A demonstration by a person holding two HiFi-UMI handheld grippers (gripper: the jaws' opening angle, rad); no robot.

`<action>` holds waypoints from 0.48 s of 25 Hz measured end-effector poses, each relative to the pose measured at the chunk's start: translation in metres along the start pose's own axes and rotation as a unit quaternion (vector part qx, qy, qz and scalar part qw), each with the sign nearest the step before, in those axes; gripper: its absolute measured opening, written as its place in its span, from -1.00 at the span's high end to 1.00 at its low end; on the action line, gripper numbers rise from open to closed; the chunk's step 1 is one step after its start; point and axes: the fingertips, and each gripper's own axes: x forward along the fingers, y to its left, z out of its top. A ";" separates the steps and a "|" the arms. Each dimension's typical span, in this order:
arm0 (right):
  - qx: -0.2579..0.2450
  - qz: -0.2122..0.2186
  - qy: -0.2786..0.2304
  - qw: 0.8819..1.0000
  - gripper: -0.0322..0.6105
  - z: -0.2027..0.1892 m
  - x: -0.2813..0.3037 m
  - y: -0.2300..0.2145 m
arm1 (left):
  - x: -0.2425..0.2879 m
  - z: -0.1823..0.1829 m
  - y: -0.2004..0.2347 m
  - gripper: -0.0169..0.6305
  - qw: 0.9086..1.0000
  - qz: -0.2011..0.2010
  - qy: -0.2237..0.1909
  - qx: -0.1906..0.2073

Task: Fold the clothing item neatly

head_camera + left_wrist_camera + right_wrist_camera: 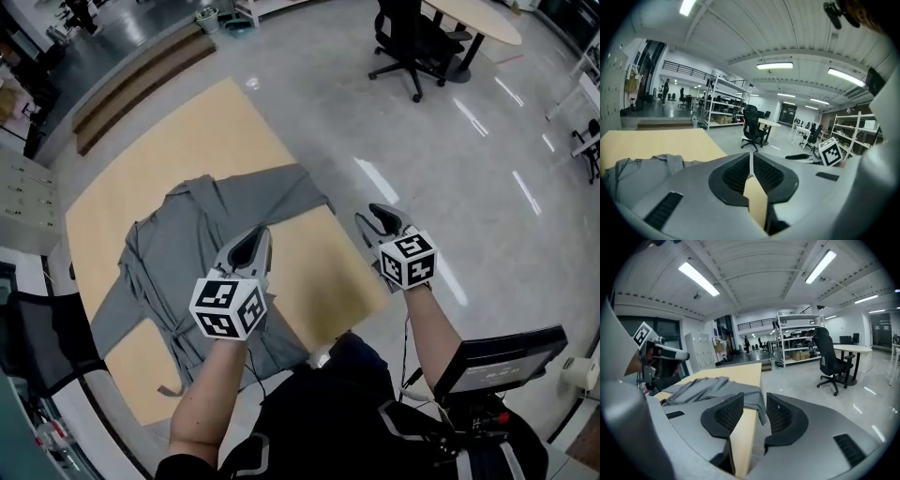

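Our left forearm (208, 384) and right forearm (433, 328) reach forward from the bottom of the head view, each carrying one of the two tools. We hold the left hand-held gripper (255, 236) with its jaws pressed together and nothing between them. It sits over the right-hand part of the grey garment (178, 253). We cannot tell from any view whether it touches the cloth. In the left gripper view, the garment lies ahead and to the left of the closed jaws, with bare desk straight in front.

We hold the right hand-held gripper (373, 220) with its jaws partly apart and empty. It is just off the desk's right edge, above the glossy floor (450, 159). It is near the garment's outstretched sleeve (305, 187) but apart from it. In the right gripper view, the gap between the jaws frames the desk's edge, and the sleeve's end droops over that edge.

The garment lies spread open on the tan desk (216, 122), with one sleeve running to the far right and the other to the near left. Beyond the desk stand an office chair (412, 47) and a round table (478, 19).
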 end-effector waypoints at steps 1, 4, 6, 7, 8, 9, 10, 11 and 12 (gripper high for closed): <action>-0.005 0.005 0.016 1.000 0.49 -0.010 0.012 -0.010 | 0.015 -0.003 -0.001 0.94 1.000 -0.001 0.010 -0.007; -0.024 0.037 0.049 0.998 0.47 -0.041 0.048 -0.029 | 0.054 -0.015 0.001 0.94 0.999 0.007 0.038 -0.013; -0.035 0.067 0.062 0.995 0.47 -0.065 0.071 -0.029 | 0.074 -0.030 0.007 0.94 0.998 0.019 0.063 -0.007; -0.042 0.081 0.071 0.993 0.47 -0.078 0.082 -0.028 | 0.083 -0.038 0.010 0.94 0.997 0.024 0.078 -0.006; -0.047 0.093 0.080 0.991 0.47 -0.090 0.093 -0.026 | 0.091 -0.046 0.013 0.94 0.995 0.028 0.091 -0.007; -0.050 0.104 0.089 0.989 0.47 -0.102 0.102 -0.026 | 0.099 -0.053 0.016 0.94 0.994 0.031 0.104 -0.008; -0.050 0.114 0.096 0.988 0.47 -0.112 0.111 -0.025 | 0.106 -0.059 0.018 0.94 0.993 0.033 0.115 -0.008; -0.049 0.124 0.101 0.986 0.47 -0.121 0.118 -0.025 | 0.114 -0.065 0.020 0.94 0.992 0.036 0.125 -0.008; -0.048 0.134 0.105 0.984 0.47 -0.129 0.126 -0.024 | 0.121 -0.071 0.023 0.94 0.990 0.039 0.134 -0.007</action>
